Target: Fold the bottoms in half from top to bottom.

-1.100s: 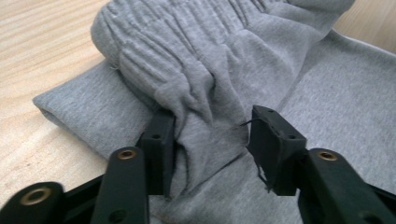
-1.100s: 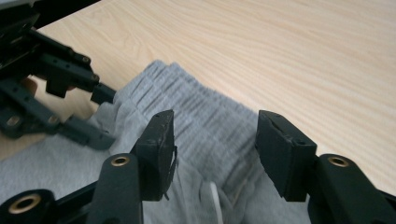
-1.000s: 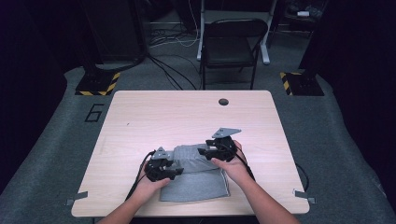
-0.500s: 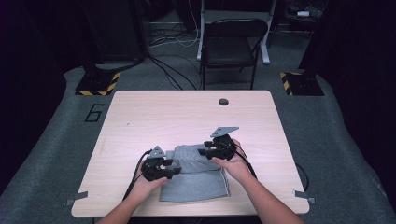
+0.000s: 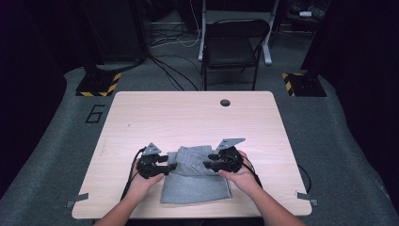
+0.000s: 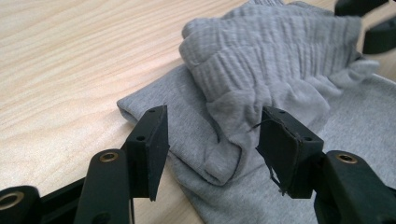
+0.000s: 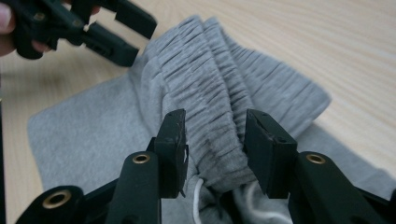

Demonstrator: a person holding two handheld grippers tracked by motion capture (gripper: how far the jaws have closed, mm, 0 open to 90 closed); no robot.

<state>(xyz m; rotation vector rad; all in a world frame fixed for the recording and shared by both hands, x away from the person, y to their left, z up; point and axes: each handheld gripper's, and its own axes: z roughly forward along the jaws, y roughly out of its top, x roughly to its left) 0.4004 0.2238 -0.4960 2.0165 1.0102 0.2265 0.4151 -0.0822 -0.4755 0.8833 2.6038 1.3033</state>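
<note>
A folded grey knit garment with a ribbed, gathered waistband is found lying on the pale wooden counter, near the person's edge. The left gripper is set at the garment's left side; its jaws have just been opening and are seen spread wide, a fold of cloth between them but not pressed. The right gripper is at the waistband; its jaws have just been closing and are seen clamped on the bunched ribbing. A white drawstring is noted beneath.
</note>
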